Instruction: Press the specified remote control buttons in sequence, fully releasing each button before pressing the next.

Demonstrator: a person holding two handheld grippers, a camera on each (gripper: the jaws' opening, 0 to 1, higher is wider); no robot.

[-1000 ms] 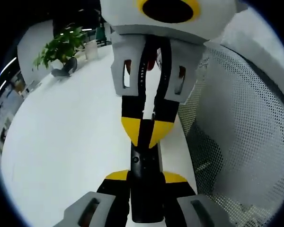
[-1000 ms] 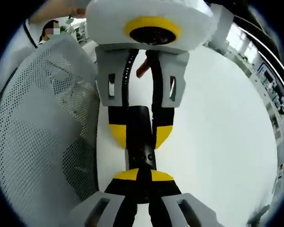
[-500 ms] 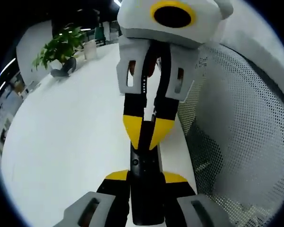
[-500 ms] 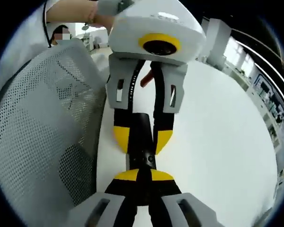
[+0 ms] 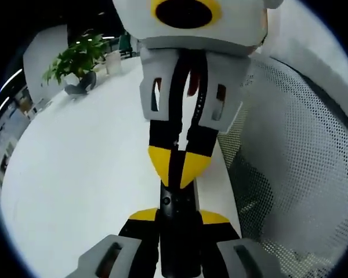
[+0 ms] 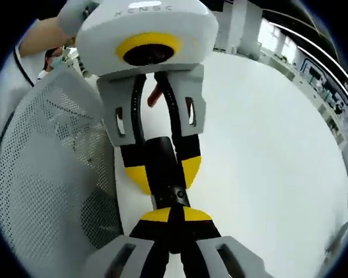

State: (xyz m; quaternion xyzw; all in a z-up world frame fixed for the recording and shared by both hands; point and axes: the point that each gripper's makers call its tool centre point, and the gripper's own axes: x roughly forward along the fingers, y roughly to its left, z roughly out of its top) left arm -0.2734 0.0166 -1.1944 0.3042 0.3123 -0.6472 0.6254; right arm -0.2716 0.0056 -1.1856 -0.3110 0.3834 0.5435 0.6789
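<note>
Remote pinned between my two claws

My left claw [image 5: 178, 215] grips the black remote [image 5: 177, 200]; my right claw [image 6: 170, 215], tips together, touches it above the white bench [image 5: 81, 174].

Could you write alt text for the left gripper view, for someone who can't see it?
A black remote control is clamped between the left hand-held gripper's yellow-tipped jaws, while the right hand-held gripper, shut, points its yellow tips onto the remote's top. Beneath is a white table, with a white mesh chair back at right and a potted plant far off.

White table [image 5: 75, 174] [image 6: 267, 162]; potted plant [image 5: 75, 58] and white cup [image 5: 112, 61] at far edge.
</note>
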